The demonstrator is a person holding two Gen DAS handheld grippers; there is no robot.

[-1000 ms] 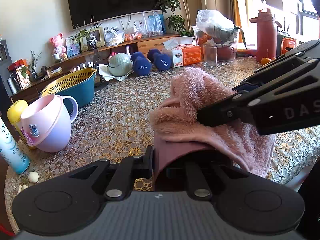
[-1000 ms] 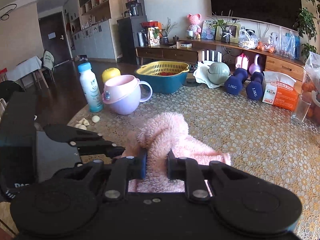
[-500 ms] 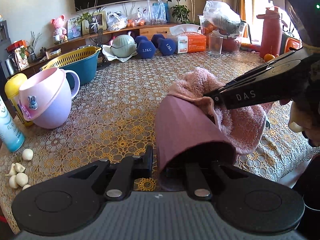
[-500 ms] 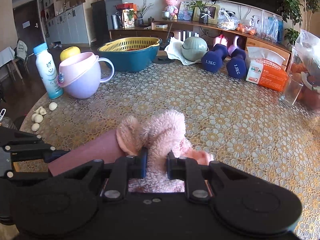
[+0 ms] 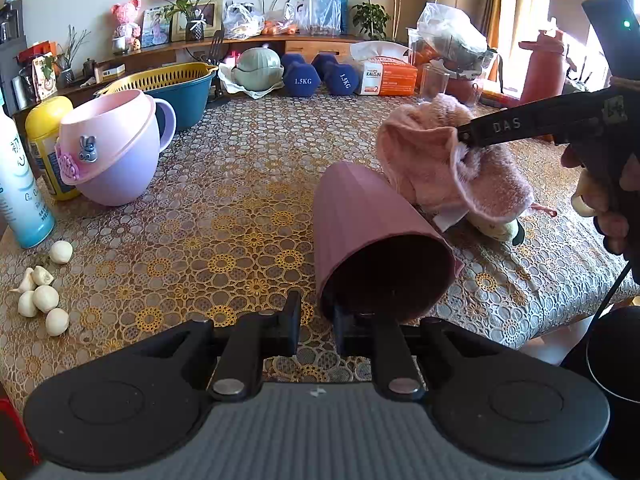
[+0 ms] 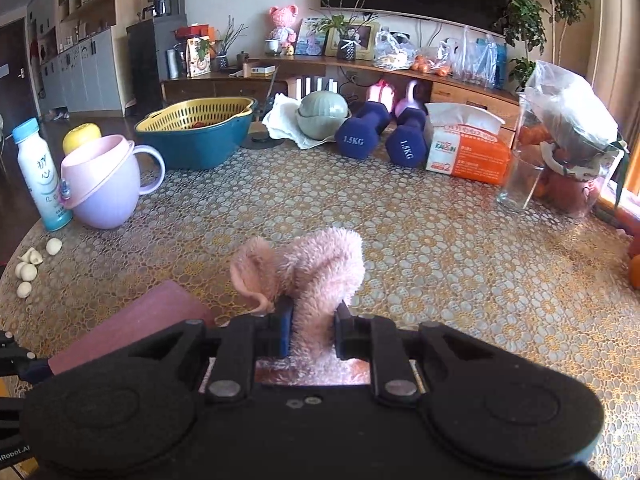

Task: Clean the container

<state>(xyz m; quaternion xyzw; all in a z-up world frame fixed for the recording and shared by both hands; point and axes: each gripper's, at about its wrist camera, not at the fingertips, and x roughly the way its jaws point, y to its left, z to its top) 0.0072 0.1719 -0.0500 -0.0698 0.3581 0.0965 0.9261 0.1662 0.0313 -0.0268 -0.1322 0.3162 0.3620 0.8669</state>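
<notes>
Gripping the rim of a ribbed pink container (image 5: pixel 372 224), the left hand-held gripper (image 5: pixel 316 316) holds it tipped, base pointing away toward 12 o'clock above the lace-covered desk (image 5: pixel 224 184). The right hand-held gripper (image 6: pixel 313 326) is pressed together on a fluffy pink cloth (image 6: pixel 308 268), which sits at the container's 2 o'clock, seemingly touching its base. A lilac cup (image 5: pixel 116 152) stands well apart at 10 o'clock.

Tablecloth (image 6: pixel 420 240) mid open; mug (image 6: pixel 104 184), dumbbells (image 6: pixel 362 130), glass (image 6: pixel 518 180) crowd far edge.
</notes>
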